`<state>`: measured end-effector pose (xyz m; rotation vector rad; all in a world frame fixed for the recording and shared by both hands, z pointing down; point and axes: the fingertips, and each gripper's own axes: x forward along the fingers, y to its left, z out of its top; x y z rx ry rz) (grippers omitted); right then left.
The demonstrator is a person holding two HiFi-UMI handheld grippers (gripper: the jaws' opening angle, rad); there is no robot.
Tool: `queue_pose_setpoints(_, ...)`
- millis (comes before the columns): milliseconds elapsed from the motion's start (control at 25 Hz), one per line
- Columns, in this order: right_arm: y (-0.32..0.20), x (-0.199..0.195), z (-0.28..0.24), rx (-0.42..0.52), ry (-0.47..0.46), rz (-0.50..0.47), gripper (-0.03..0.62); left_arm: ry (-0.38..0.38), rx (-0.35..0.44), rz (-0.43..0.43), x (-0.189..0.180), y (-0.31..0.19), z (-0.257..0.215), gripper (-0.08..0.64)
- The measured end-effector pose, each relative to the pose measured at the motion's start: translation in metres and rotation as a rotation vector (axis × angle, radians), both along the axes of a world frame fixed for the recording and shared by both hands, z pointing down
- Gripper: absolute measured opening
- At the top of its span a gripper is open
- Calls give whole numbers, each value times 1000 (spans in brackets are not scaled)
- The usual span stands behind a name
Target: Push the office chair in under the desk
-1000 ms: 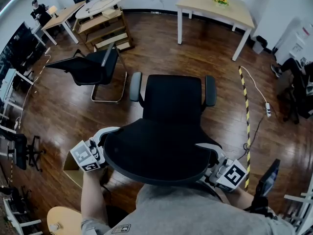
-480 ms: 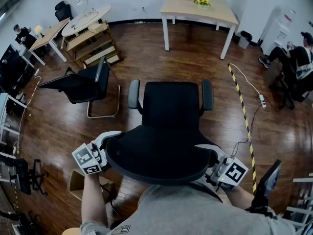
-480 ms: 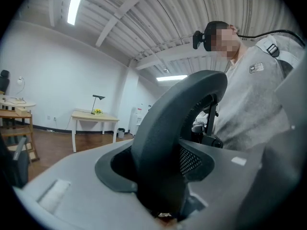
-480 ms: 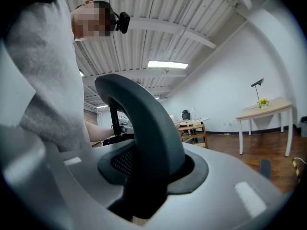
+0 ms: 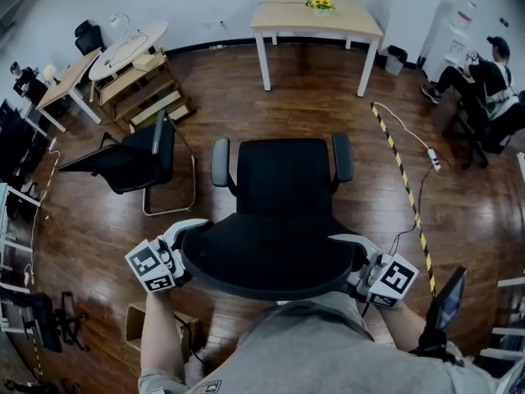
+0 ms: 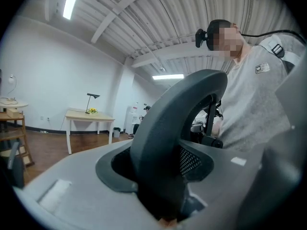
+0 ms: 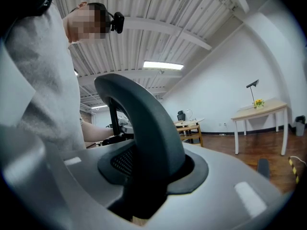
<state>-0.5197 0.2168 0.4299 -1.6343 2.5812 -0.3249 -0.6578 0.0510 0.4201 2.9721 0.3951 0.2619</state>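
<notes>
Gripping the office chair [image 5: 279, 179] by its backrest rim, left tool [image 5: 182, 253] and right tool [image 5: 358, 269] should push equally, steering it straight under the counter [image 5: 287, 15].

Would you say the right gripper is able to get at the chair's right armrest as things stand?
Probably not: the right gripper is clamped on the chair back, and the right armrest lies beyond it.

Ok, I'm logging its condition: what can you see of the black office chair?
The office chair is black, with a padded seat, two grey armrests and a curved mesh backrest. It stands upright on the wood floor, facing the pale desk, apart from it. The left gripper and right gripper clamp its backrest rim.
</notes>
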Motion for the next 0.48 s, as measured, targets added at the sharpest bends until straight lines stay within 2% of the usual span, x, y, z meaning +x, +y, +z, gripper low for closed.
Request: queue_pose_setpoints(480,-35,79,2,-32,6,23,173,18,17,102,84,-23,-5,186)
